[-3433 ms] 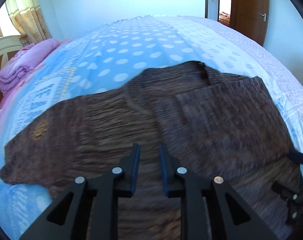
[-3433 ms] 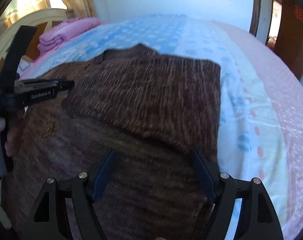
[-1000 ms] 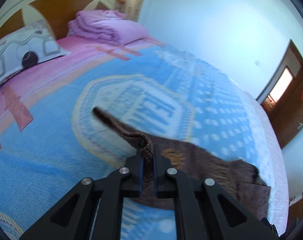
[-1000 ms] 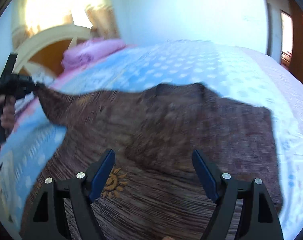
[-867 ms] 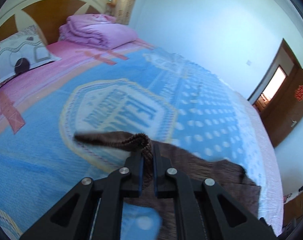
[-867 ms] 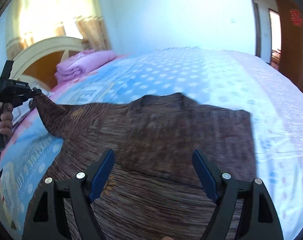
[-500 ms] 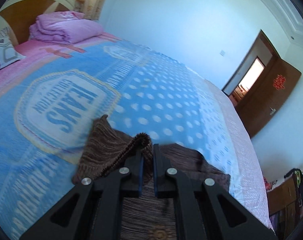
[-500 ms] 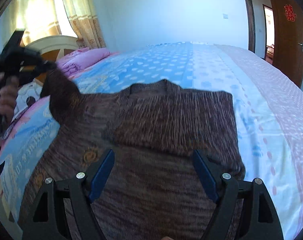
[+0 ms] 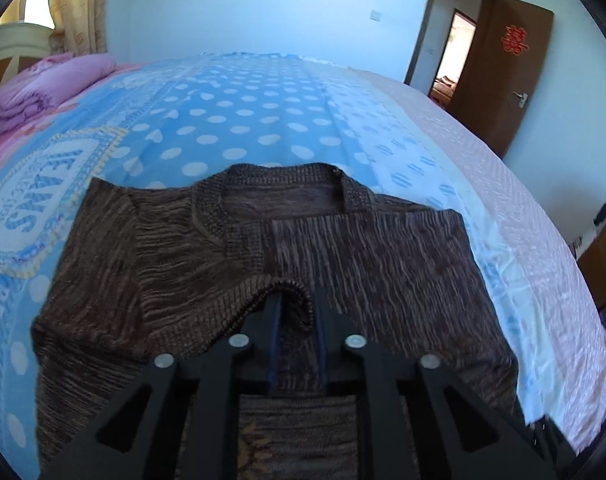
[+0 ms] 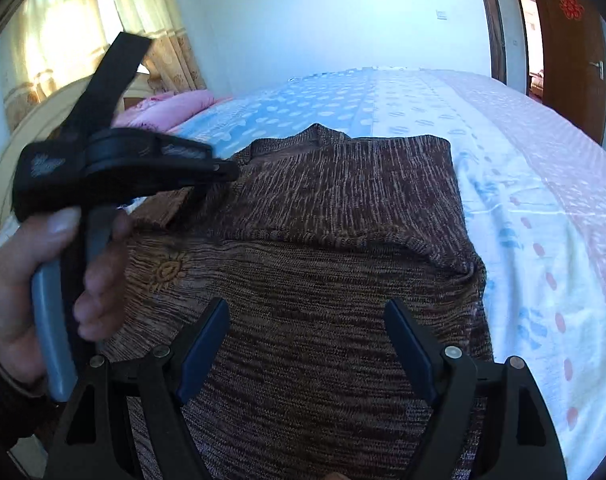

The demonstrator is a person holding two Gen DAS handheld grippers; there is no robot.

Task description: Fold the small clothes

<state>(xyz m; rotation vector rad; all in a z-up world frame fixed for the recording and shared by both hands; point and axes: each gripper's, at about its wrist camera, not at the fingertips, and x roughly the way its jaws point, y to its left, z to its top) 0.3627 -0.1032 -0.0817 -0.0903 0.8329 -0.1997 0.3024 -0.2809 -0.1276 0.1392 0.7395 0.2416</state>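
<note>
sweater (image 9: 383,256) in my left view lies flat on the near part of the bed (image 9: 255,112), brown streaky knit, soft and floppy, best taken by a ribbed edge, and my left gripper (image 9: 295,312) sits narrowed around the sleeve cuff (image 9: 291,292) over its middle. in my right view the right sleeve is already folded across the chest, and my right gripper (image 10: 307,344) hangs wide above the hem, holding nothing.

One brown knitted sweater (image 9: 383,248) lies on one bed (image 9: 263,112). Beyond the sweater, toward the headboard, sits one folded pink quilt (image 9: 43,84). Two grippers show over the sweater, the left (image 9: 295,312) and the right (image 10: 307,344).
</note>
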